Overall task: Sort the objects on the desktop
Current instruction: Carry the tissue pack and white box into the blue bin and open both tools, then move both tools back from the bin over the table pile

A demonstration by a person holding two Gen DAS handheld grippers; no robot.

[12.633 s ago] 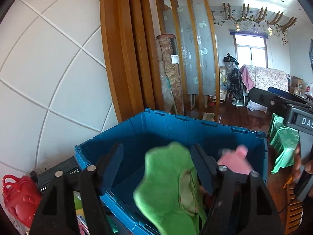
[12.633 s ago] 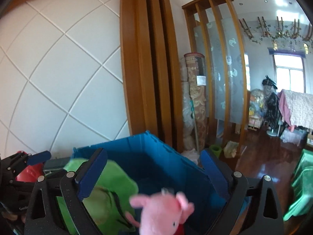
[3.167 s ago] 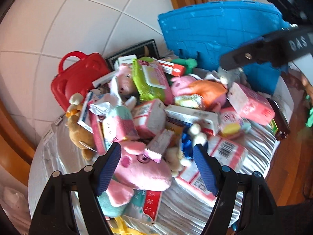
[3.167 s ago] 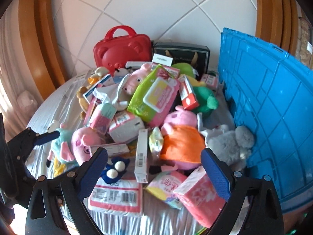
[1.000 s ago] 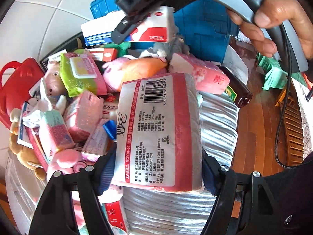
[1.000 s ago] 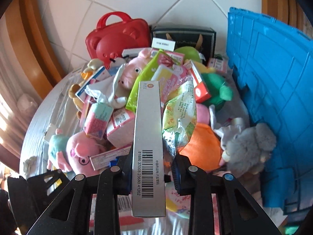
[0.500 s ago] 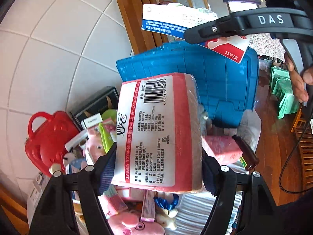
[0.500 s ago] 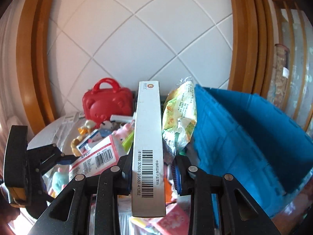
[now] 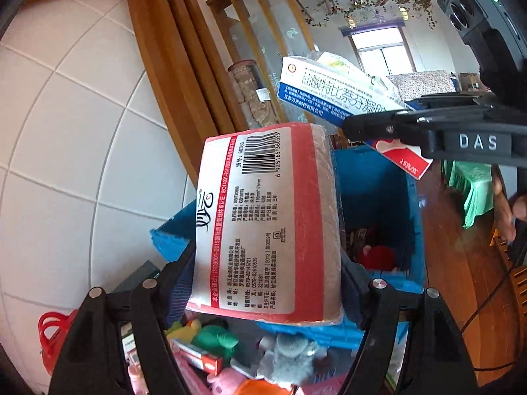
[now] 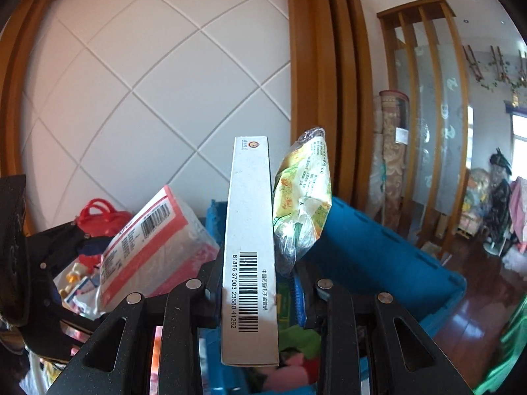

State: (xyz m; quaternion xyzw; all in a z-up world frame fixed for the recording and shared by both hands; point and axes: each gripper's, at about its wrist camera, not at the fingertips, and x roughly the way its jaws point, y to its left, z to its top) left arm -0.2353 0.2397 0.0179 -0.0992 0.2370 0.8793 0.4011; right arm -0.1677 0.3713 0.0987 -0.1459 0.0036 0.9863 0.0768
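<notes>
Left claw [image 9: 266, 283] clamps tissue pack [image 9: 266, 223] | right claw [image 10: 258, 291] clamps box [image 10: 250, 253] | crate [image 9: 375, 194] ahead

1 crate [image 9: 378, 177], 2 tongs (both gripping)

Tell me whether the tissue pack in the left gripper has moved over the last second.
Yes. The tissue pack has been lifted off the toy pile toward the blue crate, which now shows its opening behind it.

Both grippers rose from the pile; tissue pack [image 9: 266, 223], white box [image 10: 250, 253] and snack bag [image 10: 301, 197] came over blue crate [image 9: 375, 204] rim.
</notes>
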